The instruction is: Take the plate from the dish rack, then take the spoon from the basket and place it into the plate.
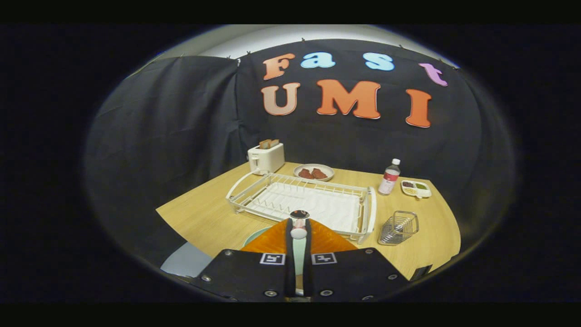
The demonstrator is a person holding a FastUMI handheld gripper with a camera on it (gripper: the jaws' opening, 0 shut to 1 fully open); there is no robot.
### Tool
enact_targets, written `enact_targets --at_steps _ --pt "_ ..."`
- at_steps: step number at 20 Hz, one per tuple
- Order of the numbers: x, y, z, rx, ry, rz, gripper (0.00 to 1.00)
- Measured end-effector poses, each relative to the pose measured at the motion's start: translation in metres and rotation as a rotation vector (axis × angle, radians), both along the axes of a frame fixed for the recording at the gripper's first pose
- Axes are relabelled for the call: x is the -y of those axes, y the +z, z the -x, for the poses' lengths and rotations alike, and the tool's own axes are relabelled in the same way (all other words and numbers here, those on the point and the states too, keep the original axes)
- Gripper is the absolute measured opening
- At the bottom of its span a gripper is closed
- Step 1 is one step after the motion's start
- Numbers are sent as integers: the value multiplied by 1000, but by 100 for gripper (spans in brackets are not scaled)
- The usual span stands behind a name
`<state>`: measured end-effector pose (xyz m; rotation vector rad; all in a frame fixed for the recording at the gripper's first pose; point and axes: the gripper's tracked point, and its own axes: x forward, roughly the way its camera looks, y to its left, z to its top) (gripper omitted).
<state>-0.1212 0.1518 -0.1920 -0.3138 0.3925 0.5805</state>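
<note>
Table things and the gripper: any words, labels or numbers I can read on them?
Bottle: the label is too small and blurred to read.
Gripper, shut on the spoon: two black-and-white square markers, patterns only, no words.
Toaster and dish rack: no writing visible.

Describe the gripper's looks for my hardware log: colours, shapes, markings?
The gripper has two broad black plates with silver screws along their edges, each bearing a small square black-and-white tag near the centre gap. From them two orange wedge-shaped fingers taper forward, with black inner pads.
</note>
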Motion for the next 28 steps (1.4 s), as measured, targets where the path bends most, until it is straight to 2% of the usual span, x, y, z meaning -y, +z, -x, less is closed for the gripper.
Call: enact_targets --at_steps 3,11,18,22,24,26,28 --pt "-8 -22 5 -45 40 29 7" --pt "-14 -79 1 -145 68 95 7" --pt "-18 -100 -1 -173 99 137 8" --pt "-7 -114 -6 -218 56 172 15" --pt "-1 -111 -10 -218 25 165 25" --pt "9 -103 -22 -199 -41 140 38" --pt "18 -94 -31 -193 -89 106 65"
